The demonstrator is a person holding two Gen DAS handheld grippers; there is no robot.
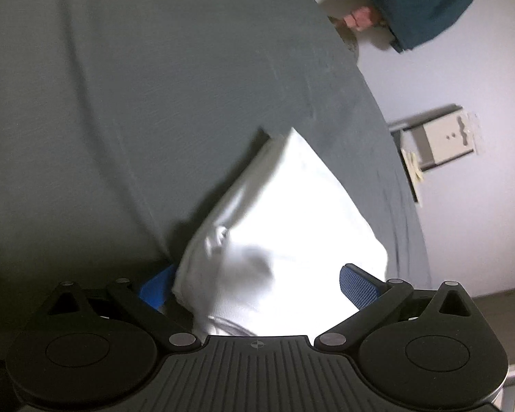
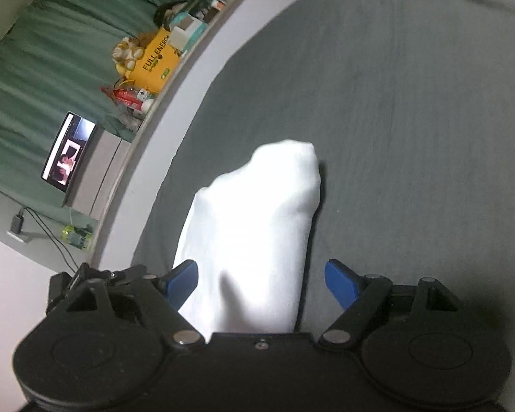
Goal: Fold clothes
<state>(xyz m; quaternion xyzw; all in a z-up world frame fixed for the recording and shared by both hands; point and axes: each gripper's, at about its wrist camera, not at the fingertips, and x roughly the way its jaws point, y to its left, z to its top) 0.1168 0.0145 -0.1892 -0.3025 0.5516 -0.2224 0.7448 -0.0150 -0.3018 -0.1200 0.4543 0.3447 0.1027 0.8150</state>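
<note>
A white folded garment (image 1: 285, 219) lies on the grey sheet (image 1: 137, 86) in the left wrist view. My left gripper (image 1: 257, 286) stands open around its near end; the cloth covers part of the left blue pad (image 1: 154, 288), and the right pad (image 1: 358, 285) is bare. In the right wrist view a white garment (image 2: 257, 226) lies lengthwise on the grey sheet (image 2: 412, 120) between the jaws of my right gripper (image 2: 262, 283). That gripper is open: its left pad (image 2: 183, 281) is at the cloth's edge and its right pad (image 2: 341, 283) stands apart from it.
A person's hand (image 1: 358, 19) holds a dark teal garment (image 1: 429, 3) beyond the sheet's edge, near a white wall box (image 1: 446, 137). In the right wrist view, a cluttered ledge with a yellow box (image 2: 156, 61), a lit screen (image 2: 68, 151) and green curtains (image 2: 51, 34) lie past the sheet's left edge.
</note>
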